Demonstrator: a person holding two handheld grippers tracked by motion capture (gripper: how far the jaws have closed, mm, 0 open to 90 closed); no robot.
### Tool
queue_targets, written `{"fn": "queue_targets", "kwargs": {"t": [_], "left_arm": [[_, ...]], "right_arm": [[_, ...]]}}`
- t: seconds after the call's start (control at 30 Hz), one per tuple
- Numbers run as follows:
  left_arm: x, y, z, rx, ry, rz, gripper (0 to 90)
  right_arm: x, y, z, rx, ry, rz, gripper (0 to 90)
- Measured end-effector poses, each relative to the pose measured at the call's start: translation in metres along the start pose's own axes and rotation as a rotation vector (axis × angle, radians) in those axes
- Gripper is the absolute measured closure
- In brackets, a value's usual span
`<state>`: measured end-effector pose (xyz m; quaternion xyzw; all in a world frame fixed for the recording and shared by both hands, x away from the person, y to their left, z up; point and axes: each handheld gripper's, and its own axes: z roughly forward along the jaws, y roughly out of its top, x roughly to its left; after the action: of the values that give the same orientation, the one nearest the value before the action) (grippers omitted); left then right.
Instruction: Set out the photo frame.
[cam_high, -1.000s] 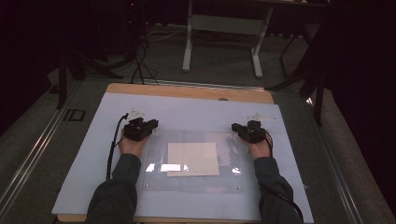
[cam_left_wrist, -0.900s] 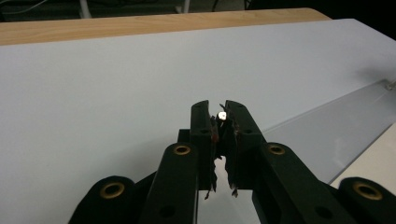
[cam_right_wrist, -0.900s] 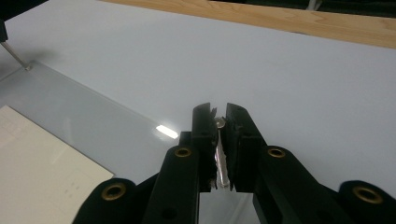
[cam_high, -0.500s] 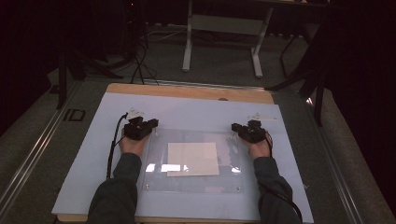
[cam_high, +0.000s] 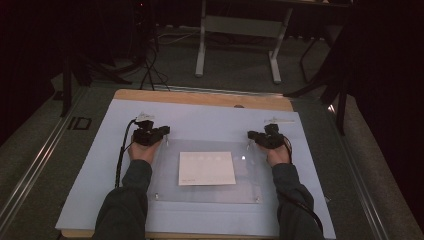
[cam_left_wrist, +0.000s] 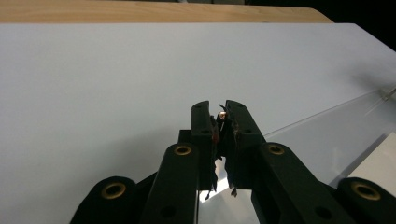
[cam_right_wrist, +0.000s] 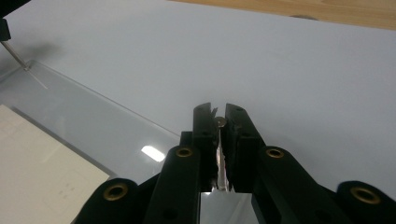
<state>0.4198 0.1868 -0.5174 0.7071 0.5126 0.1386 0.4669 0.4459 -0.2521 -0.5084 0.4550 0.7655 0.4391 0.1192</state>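
A clear acrylic plate (cam_high: 167, 185) lies on a pale sheet (cam_high: 95, 170), with a white card (cam_high: 206, 168) at its middle. My left gripper (cam_high: 164, 132) sits at the plate's far left corner, shut on a thin pin (cam_left_wrist: 222, 115) whose brassy tip shows between the jaws. At the far right corner, my right gripper (cam_high: 252, 135) is shut on a thin pin (cam_right_wrist: 220, 122) with a small round brass head. In the right gripper view the left gripper's pin (cam_right_wrist: 14, 53) reaches down to the plate's corner.
The pale sheet covers a wooden table (cam_high: 200, 98), whose bare wood shows along the far edge. A person's forearms in dark sleeves (cam_high: 125, 200) come in from the near side. A metal stand (cam_high: 237, 45) is on the floor beyond the table.
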Motion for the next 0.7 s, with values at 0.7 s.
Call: {"fn": "queue_targets", "kwargs": {"t": [0.7], "left_arm": [[0.011,0.021,0.019,0.083,0.005,-0.147,84.6]], "right_arm": [[-0.011,0.017,0.014,0.05,-0.004,0.105,85.2]]}}
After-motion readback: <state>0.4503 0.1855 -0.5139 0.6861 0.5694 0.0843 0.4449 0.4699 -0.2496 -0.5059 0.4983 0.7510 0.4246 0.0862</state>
